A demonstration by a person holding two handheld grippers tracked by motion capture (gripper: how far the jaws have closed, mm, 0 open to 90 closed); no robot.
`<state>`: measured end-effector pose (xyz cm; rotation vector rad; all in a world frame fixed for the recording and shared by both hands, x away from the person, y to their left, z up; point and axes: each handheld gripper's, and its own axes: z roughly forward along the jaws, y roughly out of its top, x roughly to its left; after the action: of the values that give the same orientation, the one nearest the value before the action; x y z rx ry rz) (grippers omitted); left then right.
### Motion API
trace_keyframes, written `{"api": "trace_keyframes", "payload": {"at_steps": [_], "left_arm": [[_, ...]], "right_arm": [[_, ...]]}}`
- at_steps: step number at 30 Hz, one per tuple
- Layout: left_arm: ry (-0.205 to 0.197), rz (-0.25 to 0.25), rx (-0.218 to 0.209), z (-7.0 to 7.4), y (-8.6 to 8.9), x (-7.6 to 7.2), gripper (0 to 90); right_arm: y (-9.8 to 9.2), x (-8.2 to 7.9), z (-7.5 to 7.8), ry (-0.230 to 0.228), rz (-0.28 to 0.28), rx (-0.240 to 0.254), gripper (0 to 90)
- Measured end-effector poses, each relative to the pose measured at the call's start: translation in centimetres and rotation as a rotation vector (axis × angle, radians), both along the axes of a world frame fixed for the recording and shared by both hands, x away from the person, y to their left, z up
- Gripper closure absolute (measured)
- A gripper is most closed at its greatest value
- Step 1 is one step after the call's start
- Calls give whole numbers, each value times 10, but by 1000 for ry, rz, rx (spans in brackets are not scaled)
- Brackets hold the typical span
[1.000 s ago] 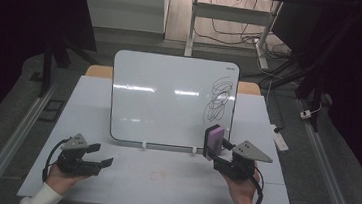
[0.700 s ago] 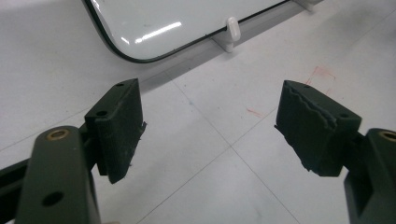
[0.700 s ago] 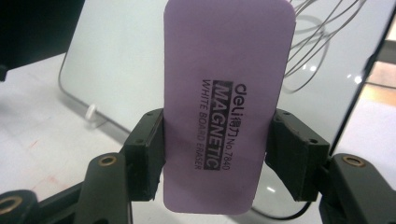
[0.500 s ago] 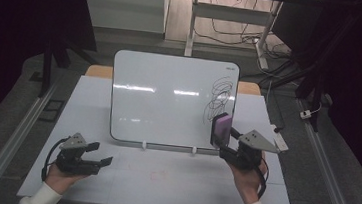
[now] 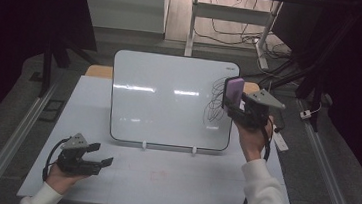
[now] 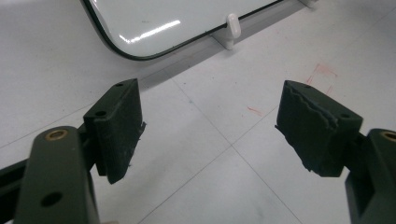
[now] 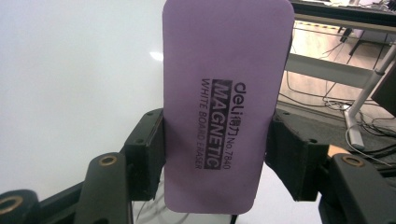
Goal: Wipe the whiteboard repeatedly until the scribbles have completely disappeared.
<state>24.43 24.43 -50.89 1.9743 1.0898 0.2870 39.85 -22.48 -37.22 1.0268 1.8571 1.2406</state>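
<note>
High view: the right hand-held gripper (image 5: 233, 98) is raised in front of the right edge of the whiteboard (image 5: 169, 101), and its jaws are clamped on a purple whiteboard eraser (image 5: 234, 91) that stands upright between them, rising above the pads. Just to that gripper's left on the board is a tangle of black marker scribbles (image 5: 215, 101). In the right gripper view the eraser (image 7: 227, 102) is a flat, tall block with rounded corners, a plain lilac face and black print running lengthwise along it, reading "deli", "MAGNETIC", "No.7840" and "WHITE BOARD ERASER"; the two black pads press on its long sides near its lower half, and the white board surface lies behind it to the left. The left hand-held gripper (image 5: 94, 156) rests low over the white desk (image 5: 171, 181), well apart from the eraser, near the board's lower left corner. The left gripper view shows its jaws standing wide with nothing between them, faint red marks (image 6: 322, 74) on the desk beyond.
</note>
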Motion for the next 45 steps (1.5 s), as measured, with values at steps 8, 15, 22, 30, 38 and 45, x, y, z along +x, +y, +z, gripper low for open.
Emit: {"api": "trace_keyframes", "payload": {"at_steps": [8,15,22,30,38,45], "left_arm": [[2,3,-4,-1,1,1,237],[3,8,-9,-1,2,1,236],[3,5,-6,-2,2,1,233],[-3,5,-3,-1,1,0,233],[0,9,-8,-1,2,1,233],[1,7,-5,-1,2,1,233]], "right_arm": [[12,34,13,25,-39,-22,401],[29,42,6,44,-37,-76,407],[45,30,-8,67,14,-126,409],[39,29,-7,42,-23,-138,409],[25,43,9,21,-85,-70,408],[39,41,5,21,-49,-88,408]]}}
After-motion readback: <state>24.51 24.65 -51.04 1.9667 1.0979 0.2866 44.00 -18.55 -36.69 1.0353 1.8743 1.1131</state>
